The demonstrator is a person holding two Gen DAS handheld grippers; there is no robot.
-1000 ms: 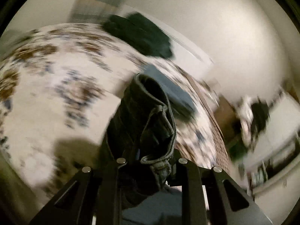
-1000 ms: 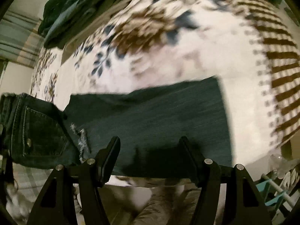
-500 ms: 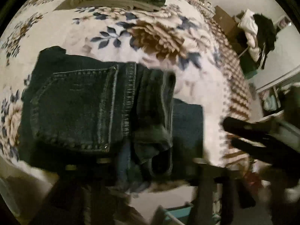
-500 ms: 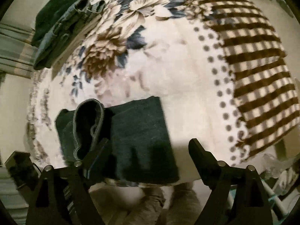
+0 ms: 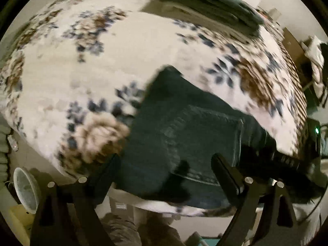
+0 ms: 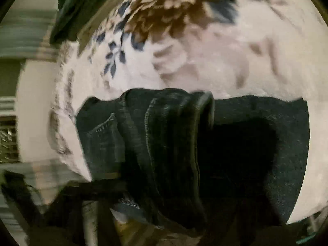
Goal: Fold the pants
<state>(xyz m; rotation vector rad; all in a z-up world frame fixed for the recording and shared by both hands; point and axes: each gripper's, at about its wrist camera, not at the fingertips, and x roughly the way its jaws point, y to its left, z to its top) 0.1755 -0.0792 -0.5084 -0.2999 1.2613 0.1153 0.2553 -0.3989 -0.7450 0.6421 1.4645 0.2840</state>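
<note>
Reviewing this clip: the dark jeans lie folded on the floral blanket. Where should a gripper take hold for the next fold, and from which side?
Probably the stacked waistband edge of the jeans, coming in from the bed's near edge. There the layers bunch into a raised ridge that fingers can straddle, while the pocket panel lies flat against the blanket. The open left gripper already hangs over that near edge.

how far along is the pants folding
Mostly done, it seems. The jeans lie on the floral blanket as a compact bundle, back pocket up, the waist part doubled over the legs. The left gripper is open above them, gripping nothing. In the right view the waistband fold bulges up, so flattening it is left, then perhaps moving them to the pile.
</note>
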